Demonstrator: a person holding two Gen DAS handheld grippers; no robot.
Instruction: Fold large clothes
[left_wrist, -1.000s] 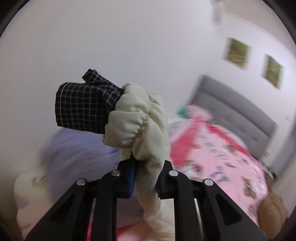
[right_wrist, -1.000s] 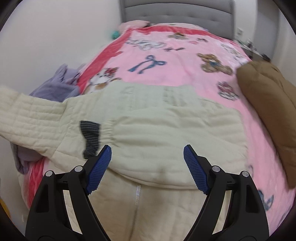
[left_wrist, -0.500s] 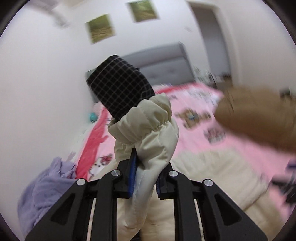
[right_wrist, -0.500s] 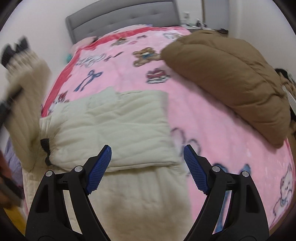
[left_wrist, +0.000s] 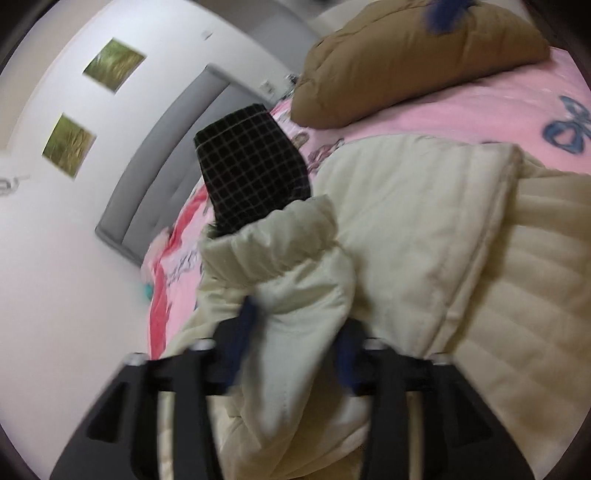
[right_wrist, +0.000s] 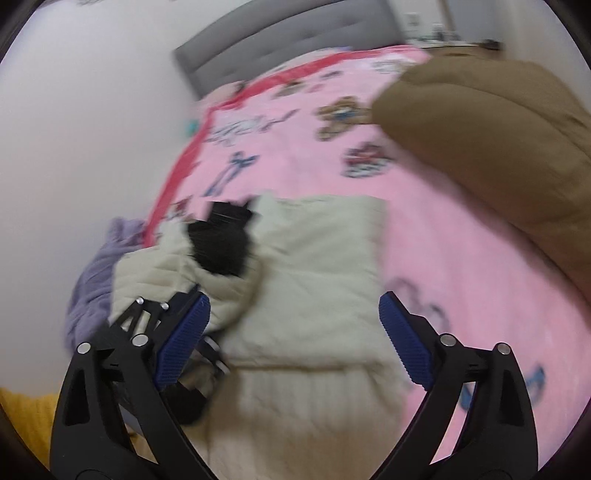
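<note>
A cream quilted jacket (left_wrist: 424, 229) lies on the pink bed, one sleeve folded across its body (right_wrist: 325, 258). My left gripper (left_wrist: 295, 343) is shut on the other sleeve (left_wrist: 295, 280) near its gathered cuff, with the black checked lining (left_wrist: 251, 177) sticking out above. It holds the sleeve over the jacket's left side. In the right wrist view the same sleeve and black lining (right_wrist: 221, 240) show at left with the left gripper's frame. My right gripper (right_wrist: 291, 332) is open and empty above the jacket's lower half.
A brown puffy garment (right_wrist: 498, 147) lies on the right of the pink blanket (right_wrist: 461, 266). A purple garment (right_wrist: 96, 280) hangs at the bed's left edge by the white wall. The grey headboard (right_wrist: 288, 48) is at the far end. Something yellow (right_wrist: 22, 421) is at bottom left.
My left gripper has swung the held sleeve from up in the air, rightward and down over the jacket. The right gripper stayed open and shifted a little.
</note>
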